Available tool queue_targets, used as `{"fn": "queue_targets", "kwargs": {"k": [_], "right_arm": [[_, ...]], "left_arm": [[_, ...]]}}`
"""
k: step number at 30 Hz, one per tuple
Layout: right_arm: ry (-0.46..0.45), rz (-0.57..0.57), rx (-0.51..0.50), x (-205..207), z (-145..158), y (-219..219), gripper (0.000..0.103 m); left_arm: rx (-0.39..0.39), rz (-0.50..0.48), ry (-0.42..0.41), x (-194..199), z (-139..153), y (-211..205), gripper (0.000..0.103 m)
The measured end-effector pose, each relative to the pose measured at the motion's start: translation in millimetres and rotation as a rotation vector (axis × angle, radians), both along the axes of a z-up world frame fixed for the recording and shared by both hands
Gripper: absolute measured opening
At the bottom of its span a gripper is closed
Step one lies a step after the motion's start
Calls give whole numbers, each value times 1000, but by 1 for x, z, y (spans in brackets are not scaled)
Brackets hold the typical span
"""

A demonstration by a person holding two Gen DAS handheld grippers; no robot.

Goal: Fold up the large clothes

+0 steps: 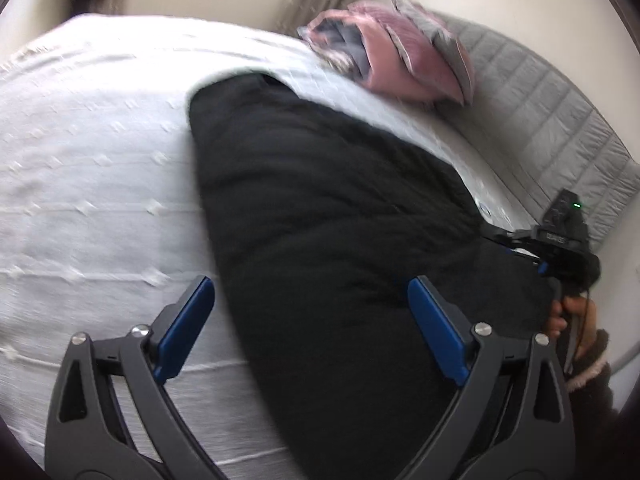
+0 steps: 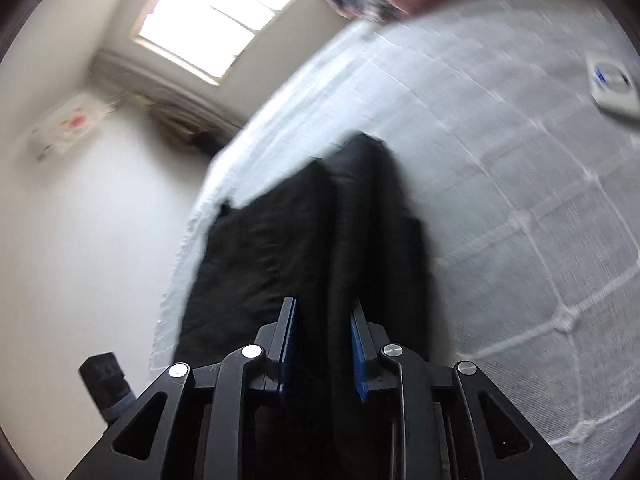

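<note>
A large black garment point(image 1: 320, 200) lies lengthwise on the white bedspread point(image 1: 100, 160). My left gripper point(image 1: 311, 282) hovers over its near end, open wide. One blue pad point(image 1: 188, 324) is over the bedspread, the other over the cloth, and nothing is gripped. My right gripper point(image 1: 560, 240) shows at the garment's right edge, held by a hand point(image 1: 568, 316). In the right wrist view the right gripper point(image 2: 323, 302) is shut on a raised fold of the black garment point(image 2: 280, 232), which runs away from the jaws across the bed.
Pink and grey pillows point(image 1: 400, 60) lie at the head of the bed against a grey quilted headboard point(image 1: 540, 100). A small white thing with a blue mark point(image 2: 612, 88) rests on the bedspread point(image 2: 500, 200). A window point(image 2: 216, 16) and bare wall lie beyond the bed's edge.
</note>
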State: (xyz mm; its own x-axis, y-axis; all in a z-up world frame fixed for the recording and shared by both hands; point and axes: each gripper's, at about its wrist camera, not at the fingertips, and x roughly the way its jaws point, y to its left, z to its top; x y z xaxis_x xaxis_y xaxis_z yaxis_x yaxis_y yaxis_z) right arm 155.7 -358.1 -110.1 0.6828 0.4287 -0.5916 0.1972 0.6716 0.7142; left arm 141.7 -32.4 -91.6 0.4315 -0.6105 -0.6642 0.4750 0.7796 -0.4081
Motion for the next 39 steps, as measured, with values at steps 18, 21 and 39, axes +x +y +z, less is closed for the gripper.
{"fn": "queue_targets", "kwargs": {"k": [18, 21, 39], "right_arm": [[69, 168, 293, -34, -15, 6, 37], [-10, 227, 287, -27, -5, 23, 33], [27, 87, -199, -59, 8, 25, 60]], "left_arm": [[33, -1, -36, -3, 5, 0, 97], [51, 4, -60, -3, 7, -2, 97], [172, 89, -85, -26, 19, -14, 102]]}}
